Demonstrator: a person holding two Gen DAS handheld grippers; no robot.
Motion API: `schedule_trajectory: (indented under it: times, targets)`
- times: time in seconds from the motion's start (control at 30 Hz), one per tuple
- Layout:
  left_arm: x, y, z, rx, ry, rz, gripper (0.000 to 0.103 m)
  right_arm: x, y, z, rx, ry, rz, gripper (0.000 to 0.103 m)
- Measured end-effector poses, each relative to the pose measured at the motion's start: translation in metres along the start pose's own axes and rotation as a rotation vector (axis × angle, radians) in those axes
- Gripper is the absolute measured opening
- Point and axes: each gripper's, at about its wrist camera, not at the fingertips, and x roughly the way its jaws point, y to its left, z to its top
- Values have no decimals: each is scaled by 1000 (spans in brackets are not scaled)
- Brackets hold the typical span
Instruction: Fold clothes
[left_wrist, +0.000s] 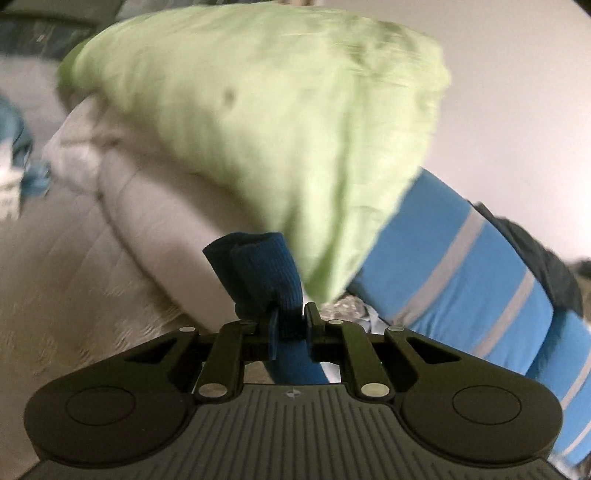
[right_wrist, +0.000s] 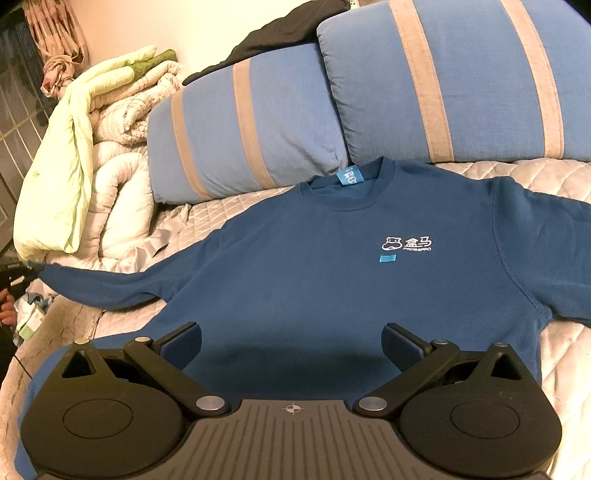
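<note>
The blue sweatshirt (right_wrist: 332, 266) lies face up on the quilted bedspread (right_wrist: 517, 177), with its collar toward the two striped blue pillows (right_wrist: 443, 85) and its body spread flat, so the white logo on the chest is easy to read. I take this sweatshirt as the landmark. The right gripper (right_wrist: 291, 350) hovers over the bottom hem of the sweatshirt with its jaws spread wide and nothing between them; it seems to wait there, perhaps to pin the hem or to take it when the fold comes. At the far end of the sleeve that reaches away from the sweatshirt toward the pile of pale quilts (right_wrist: 122, 147), the left gripper (left_wrist: 291, 317) is closed on the ribbed cuff (left_wrist: 258, 266), and the cuff stands bunched up above the pinched jaws. In the right wrist view this sleeve is drawn out straight and lifted a little off the bed, which is probably why the cuff is held: a stretched sleeve can be carried across the chest without wrinkles. A light green blanket (left_wrist: 258, 122) fills the view behind the cuff and is blurred. The other sleeve lies flat on the bed, on the side away from the quilts. In my judgement the folding is only at its start, and the next move is to bring the held sleeve over the body of the sweatshirt.
</note>
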Motion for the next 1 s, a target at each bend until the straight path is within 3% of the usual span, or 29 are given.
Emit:
schedule_trajectory:
  times: [0.23, 0.6, 1.0]
  targets:
    - [2, -61, -3, 167, -15, -15, 14, 1, 3, 0, -11, -1, -13, 103]
    - [13, -157, -21, 403, -34, -126, 14, 0, -2, -1, 9, -11, 2, 103]
    - [19, -233, -46, 544, -29, -238, 14, -1, -6, -2, 21, -12, 15, 103]
